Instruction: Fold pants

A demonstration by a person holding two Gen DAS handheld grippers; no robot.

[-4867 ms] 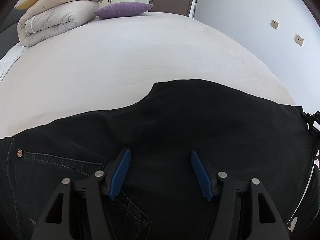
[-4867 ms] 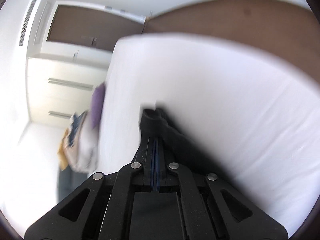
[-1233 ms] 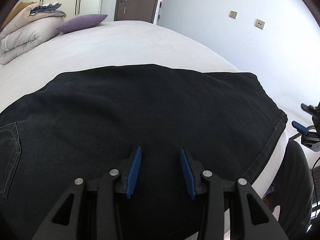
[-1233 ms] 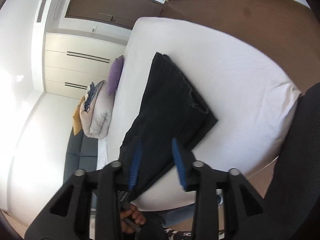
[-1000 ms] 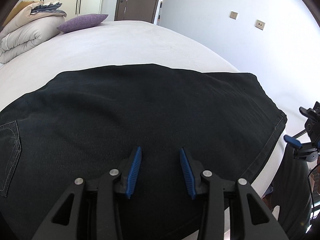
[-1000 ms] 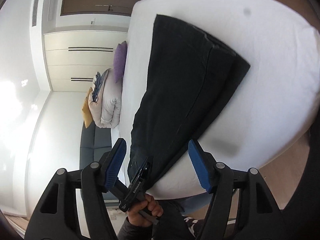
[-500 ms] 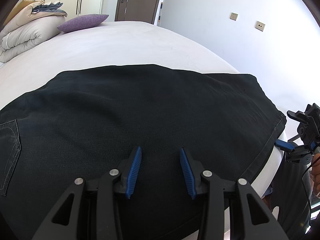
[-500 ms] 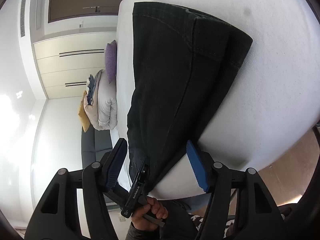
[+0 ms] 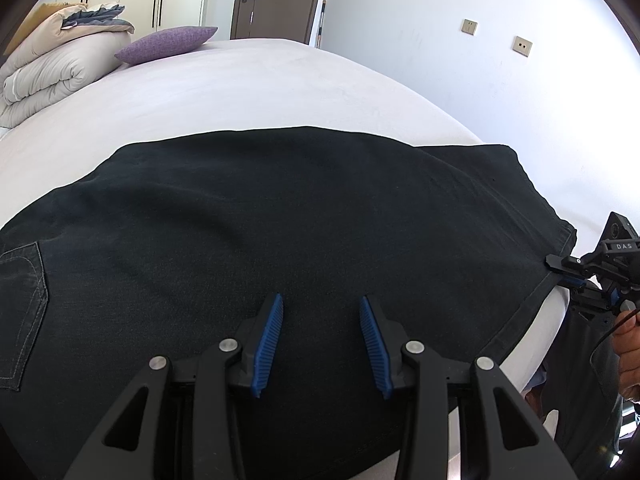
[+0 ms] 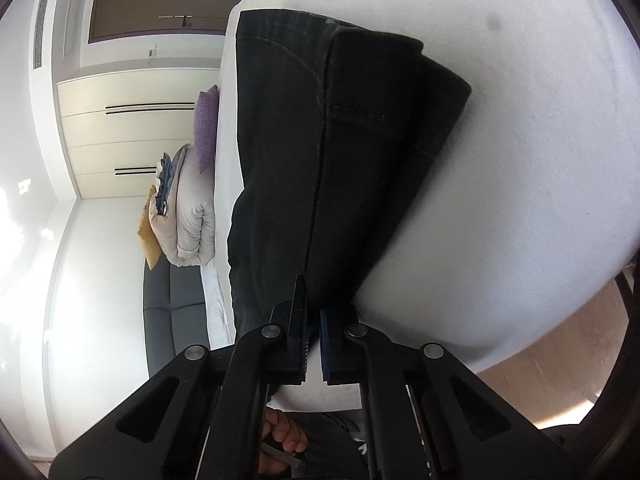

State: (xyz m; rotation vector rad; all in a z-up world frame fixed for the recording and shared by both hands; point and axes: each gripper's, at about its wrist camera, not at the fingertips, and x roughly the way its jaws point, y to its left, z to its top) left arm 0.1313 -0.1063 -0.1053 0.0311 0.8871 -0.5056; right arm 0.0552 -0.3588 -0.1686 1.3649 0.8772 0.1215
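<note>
The black pants (image 9: 300, 240) are lying lengthwise across the bed (image 9: 260, 92). Their hem end is being pinched by the right gripper (image 10: 314, 320), whose jaws have just been closing on it. The left gripper (image 9: 320, 344) is being held spread above mid-leg, gripping nothing. The leg's long axis is being shown only by the right wrist view.

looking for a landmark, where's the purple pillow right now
In the left wrist view the purple pillow lies upper left, at the bed's far end, beside the rolled duvet.

"DAS" on right tongs (image 9: 568, 270) body.
</note>
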